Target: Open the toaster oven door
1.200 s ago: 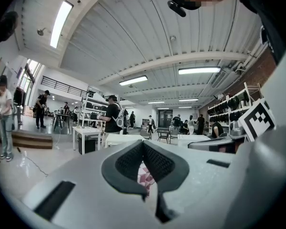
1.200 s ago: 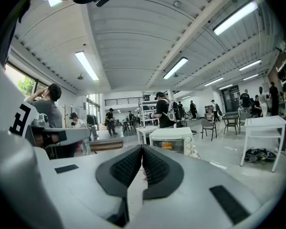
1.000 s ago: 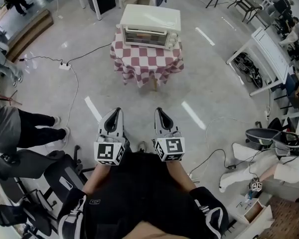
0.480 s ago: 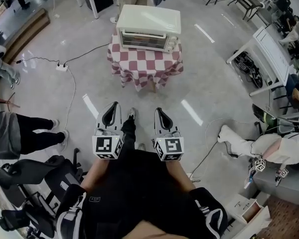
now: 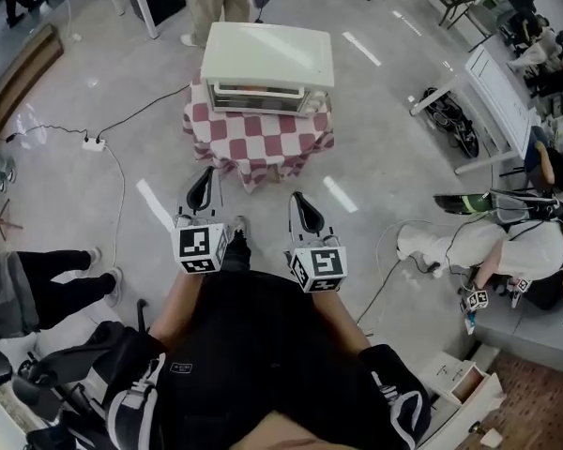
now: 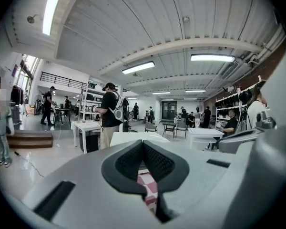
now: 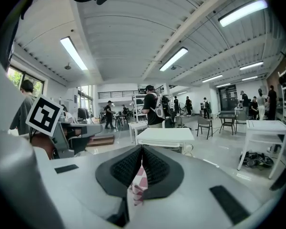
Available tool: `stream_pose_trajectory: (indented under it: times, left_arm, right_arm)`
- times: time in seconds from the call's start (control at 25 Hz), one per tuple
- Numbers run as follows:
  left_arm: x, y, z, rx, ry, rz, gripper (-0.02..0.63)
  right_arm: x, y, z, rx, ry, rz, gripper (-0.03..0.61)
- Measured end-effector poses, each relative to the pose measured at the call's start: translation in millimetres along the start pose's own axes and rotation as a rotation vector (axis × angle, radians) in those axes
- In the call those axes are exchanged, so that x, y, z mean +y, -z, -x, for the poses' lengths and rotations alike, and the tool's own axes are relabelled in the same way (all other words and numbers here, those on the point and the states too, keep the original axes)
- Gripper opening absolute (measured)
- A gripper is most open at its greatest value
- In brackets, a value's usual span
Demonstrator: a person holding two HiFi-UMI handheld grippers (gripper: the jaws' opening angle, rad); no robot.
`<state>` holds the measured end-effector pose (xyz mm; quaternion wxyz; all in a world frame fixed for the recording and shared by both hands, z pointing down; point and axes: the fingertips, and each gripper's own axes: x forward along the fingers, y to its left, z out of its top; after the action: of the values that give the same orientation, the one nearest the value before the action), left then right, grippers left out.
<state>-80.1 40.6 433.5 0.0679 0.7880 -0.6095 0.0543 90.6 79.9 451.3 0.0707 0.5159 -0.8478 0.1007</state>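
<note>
The left gripper [image 5: 205, 174] and right gripper [image 5: 299, 200] are pointing, jaws together and empty, toward the far toaster oven [image 5: 267, 52]; one should be spreading before gripping its door [image 5: 260, 98].

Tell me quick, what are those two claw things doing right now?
Left gripper: closed, holding nothing.
Right gripper: closed, holding nothing.

A cream toaster oven [image 5: 267, 54] stands upright, door [image 5: 255, 97] shut, filling most of the checked-cloth tabletop [image 5: 263, 143], front toward its near edge.
</note>
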Motion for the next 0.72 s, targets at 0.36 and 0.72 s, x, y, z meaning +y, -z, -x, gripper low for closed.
stream_pose_trajectory:
  times: [0.36,0.72]
  left_arm:
    - [68.5,11.6,-103.0,0.088,0.031,0.001,0.009]
    - [101.8,34.6,-189.3,0.179,0.073,-0.025,0.009]
  right_arm:
    - [-10.8,-17.0,-92.7,0.018,0.072,0.002,0.026]
    - [-21.4,-14.3,-144.2,0.050,0.126,-0.007,0.026]
